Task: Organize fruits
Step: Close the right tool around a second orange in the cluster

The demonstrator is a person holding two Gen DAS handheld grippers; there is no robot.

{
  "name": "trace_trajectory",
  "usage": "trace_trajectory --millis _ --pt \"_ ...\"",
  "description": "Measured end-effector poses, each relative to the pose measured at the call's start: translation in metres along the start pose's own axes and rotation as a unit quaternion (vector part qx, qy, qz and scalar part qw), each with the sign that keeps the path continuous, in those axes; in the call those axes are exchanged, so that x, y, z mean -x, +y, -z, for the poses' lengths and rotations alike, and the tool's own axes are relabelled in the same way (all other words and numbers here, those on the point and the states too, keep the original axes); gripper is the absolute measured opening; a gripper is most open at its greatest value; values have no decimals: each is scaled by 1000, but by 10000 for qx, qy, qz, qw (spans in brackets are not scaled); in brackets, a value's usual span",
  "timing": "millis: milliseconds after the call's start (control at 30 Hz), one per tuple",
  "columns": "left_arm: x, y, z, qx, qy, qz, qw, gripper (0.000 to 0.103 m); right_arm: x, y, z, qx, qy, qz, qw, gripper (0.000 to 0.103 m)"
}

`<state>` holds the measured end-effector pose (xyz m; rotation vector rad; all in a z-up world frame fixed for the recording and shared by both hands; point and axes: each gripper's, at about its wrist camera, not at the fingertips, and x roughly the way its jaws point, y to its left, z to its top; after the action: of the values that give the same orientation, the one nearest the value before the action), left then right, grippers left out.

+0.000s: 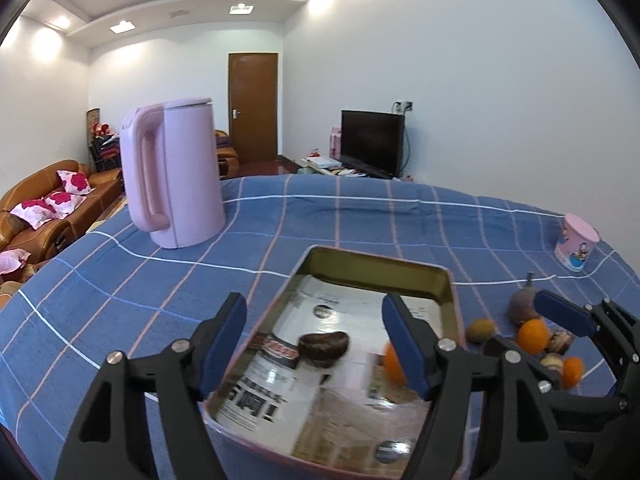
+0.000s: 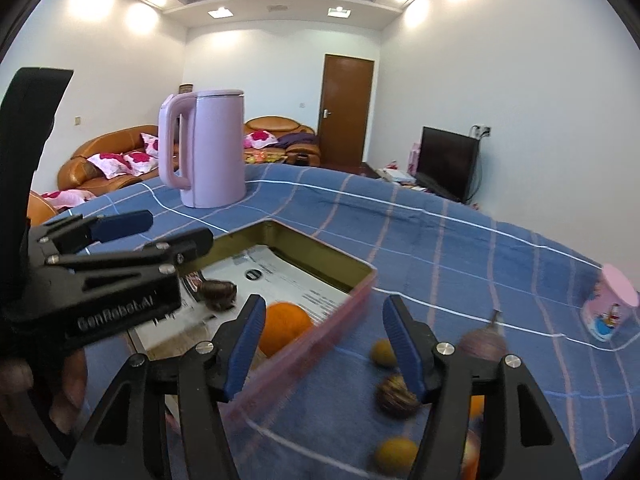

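A rectangular metal tray (image 1: 448, 280) (image 2: 362, 288) lined with printed paper lies on the blue checked tablecloth. In it are a dark brown fruit (image 1: 323, 348) (image 2: 218, 292) and an orange (image 1: 394, 364) (image 2: 284, 328). My left gripper (image 1: 314, 340) (image 2: 172, 236) is open and empty above the tray. My right gripper (image 2: 324, 348) (image 1: 532, 328) is open and empty over the tray's right rim. Right of the tray lie loose fruits: a purple fig-like fruit (image 1: 522, 304) (image 2: 482, 340), a small green-brown fruit (image 1: 480, 330) (image 2: 382, 354), oranges (image 1: 534, 336) (image 2: 396, 454) and dark round fruits (image 1: 560, 342) (image 2: 394, 396).
A tall pink kettle (image 1: 176, 176) (image 2: 208, 152) stands at the table's far left. A pink cartoon cup (image 1: 578, 244) (image 2: 610, 308) stands at the right edge. Sofas, a door and a television are behind the table.
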<state>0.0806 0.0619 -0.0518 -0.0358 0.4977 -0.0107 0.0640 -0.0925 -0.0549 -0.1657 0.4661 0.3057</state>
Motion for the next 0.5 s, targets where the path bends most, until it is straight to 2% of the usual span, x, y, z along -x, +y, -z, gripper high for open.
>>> trace_trajectory --millis 133,367,500 --pt "7 -16 3 -85 -14 155 9998 74 26 -28 14 -294 7 242 9993 63" --pt "10 -55 11 -401 74 483 9980 74 54 -85 39 -838 262 959 9915 63" --pt "11 -73 15 -562 137 624 9964 74 56 -101 46 -1066 438 1045 9878 63"
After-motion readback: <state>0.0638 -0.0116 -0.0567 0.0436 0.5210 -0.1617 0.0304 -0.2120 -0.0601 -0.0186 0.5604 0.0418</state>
